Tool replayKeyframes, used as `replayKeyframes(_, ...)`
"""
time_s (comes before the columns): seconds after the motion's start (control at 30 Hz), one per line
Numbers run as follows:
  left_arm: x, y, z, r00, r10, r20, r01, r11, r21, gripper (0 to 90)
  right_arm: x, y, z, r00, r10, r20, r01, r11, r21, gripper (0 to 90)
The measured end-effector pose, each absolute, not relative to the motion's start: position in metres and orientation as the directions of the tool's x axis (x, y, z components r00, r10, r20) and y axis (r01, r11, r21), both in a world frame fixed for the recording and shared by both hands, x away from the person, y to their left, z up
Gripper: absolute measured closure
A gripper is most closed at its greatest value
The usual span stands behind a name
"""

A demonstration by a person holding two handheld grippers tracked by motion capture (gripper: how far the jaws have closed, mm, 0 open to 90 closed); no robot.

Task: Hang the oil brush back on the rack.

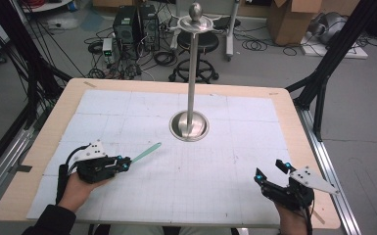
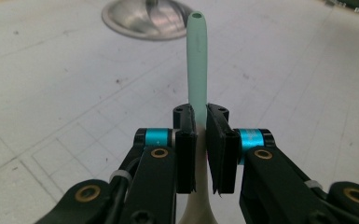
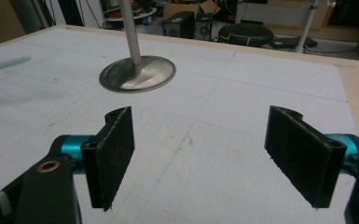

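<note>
Left gripper [image 1: 125, 163]: seen in the high view near the front-left corner of the table [image 1: 44, 147], held in the person's left hand [image 1: 76, 188]. Its jaws are clamped tight on a pale green spoon [image 1: 146, 152]. The left gripper view confirms the hold: both black pads [image 2: 185, 154] press against the spoon's [image 2: 198, 65] slim handle, which rises straight up between them, while the wider cream-coloured part passes below the jaws. In the high view the handle projects from the jaws toward the middle of the table and angles slightly toward the far edge. Whether the free end clears the surface cannot be told from these pictures.

Right gripper [image 1: 272, 172]: seen in the high view near the front-right corner of the table, held in the person's right hand [image 1: 294, 218]. Its jaws stand wide apart with nothing between them. The right gripper view shows the two pads [image 3: 114, 154] well separated above the white gridded mat [image 3: 205, 140].

Stand [image 1: 190, 126]: a round metal base with an upright pole sits on the mat, centred left to right and somewhat toward the far edge. It stands well apart from both grippers. In the left gripper view its base [image 2: 144, 21] lies beyond the tip of the spoon handle, not touching it.
</note>
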State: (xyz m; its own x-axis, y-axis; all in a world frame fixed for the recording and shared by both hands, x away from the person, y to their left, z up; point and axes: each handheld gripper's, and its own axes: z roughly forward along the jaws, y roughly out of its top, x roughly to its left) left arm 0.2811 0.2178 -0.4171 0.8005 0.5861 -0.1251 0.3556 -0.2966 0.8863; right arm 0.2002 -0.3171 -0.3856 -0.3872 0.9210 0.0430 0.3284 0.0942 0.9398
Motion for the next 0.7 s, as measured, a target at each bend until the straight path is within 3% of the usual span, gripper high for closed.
replayKeyframes(0.37,0.261,0.219,-0.405,0.816,0.556,-0.161,0.285,-0.145,0.948,81.7,0.201,-0.312,-0.384,-0.431,0.9,0.066,0.307,0.077,0.949,22.6)
replayKeyframes(0.7,0.248,0.216,-0.384,0.839,0.522,-0.153,0.208,-0.047,0.977,81.7,0.205,-0.29,-0.378,-0.581,0.808,0.096,0.269,0.08,0.96,22.4)
